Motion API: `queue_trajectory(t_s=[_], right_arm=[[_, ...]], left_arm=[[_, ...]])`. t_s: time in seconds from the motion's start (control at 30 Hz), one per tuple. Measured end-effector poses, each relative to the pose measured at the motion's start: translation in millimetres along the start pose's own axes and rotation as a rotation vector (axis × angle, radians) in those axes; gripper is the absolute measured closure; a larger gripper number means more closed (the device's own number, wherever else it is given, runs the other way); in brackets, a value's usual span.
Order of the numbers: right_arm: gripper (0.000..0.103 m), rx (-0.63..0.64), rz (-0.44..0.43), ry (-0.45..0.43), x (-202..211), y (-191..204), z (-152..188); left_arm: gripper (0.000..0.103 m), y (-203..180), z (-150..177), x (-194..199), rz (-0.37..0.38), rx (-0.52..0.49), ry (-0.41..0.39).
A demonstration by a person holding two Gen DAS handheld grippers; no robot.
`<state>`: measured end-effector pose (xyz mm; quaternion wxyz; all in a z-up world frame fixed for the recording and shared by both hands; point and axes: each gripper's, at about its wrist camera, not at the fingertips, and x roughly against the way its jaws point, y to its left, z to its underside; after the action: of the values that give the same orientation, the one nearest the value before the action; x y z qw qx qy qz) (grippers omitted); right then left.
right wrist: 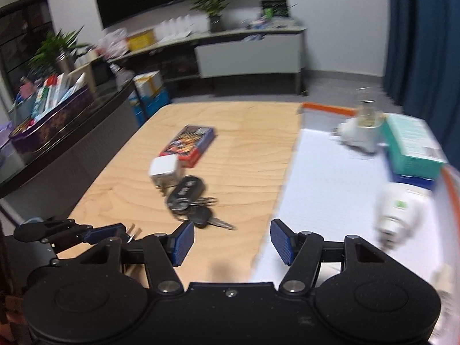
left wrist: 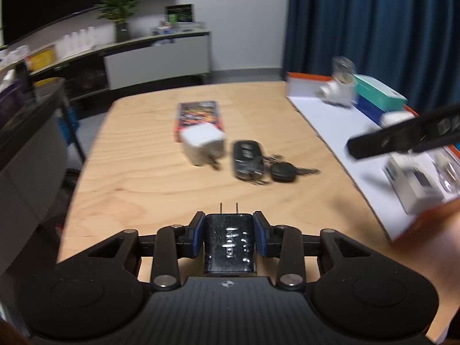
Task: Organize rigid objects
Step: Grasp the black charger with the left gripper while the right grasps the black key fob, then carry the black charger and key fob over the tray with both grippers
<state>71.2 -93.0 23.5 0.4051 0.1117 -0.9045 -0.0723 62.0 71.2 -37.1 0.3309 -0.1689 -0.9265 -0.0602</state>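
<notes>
left gripper (left wrist: 229,237) jaws clamped on black charger (left wrist: 229,244), wooden table (left wrist: 143,178) beneath

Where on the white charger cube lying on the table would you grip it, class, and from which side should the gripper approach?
Grip the white charger across its two flat side faces, coming from above. Its prongs stick out toward the camera, so avoid that end; the card box crowds its rear.

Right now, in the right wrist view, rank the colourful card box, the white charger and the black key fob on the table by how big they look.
1. Colourful card box, clearly largest.
2 and 3. Black key fob and white charger look alike. The fob lies nearer the camera and the picture is blurred, so I won't rank them.
</notes>
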Motion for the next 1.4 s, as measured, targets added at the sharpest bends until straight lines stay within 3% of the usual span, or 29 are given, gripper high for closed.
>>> queue_trajectory(t_s=[0.27, 0.43, 0.5, 0.57, 0.6, 0.7, 1.13, 1.4], right_arm=[[0.031, 0.070, -0.033, 0.067, -69.7, 45.1, -23.6], [0.029, 0.090, 0.006, 0.086, -101.2, 56.1, -28.3], [0.024, 0.118, 0.019, 0.085, -104.9, 59.3, -27.0], [0.026, 0.165, 0.048, 0.093, -105.6, 64.6, -25.4], [0.043, 0.177, 0.050, 0.086, -104.2, 65.5, -24.3], [0.056, 0.199, 0.051, 0.073, -100.2, 66.6, -22.3], [0.059, 0.210, 0.045, -0.097, -29.7, 53.3, -19.9], [0.059, 0.131, 0.074, -0.208, 26.6, 29.3, -27.9]], left_arm=[[0.066, 31.3, -7.6, 8.5, -0.094, 0.144, -0.036], [0.066, 39.0, -8.8, 9.2, -0.085, 0.183, -0.038], [0.066, 40.8, -9.3, 7.8, -0.087, 0.191, -0.040], [0.066, 41.5, -9.7, 7.4, -0.091, 0.196, -0.043], [0.066, 41.7, -10.2, 7.2, -0.088, 0.199, -0.044], [0.066, 42.2, -10.5, 7.0, -0.087, 0.203, -0.046], [0.066, 32.0, -15.1, 15.4, -0.074, 0.180, -0.075], [0.066, 8.6, -35.0, 30.4, -0.051, 0.154, -0.119]])
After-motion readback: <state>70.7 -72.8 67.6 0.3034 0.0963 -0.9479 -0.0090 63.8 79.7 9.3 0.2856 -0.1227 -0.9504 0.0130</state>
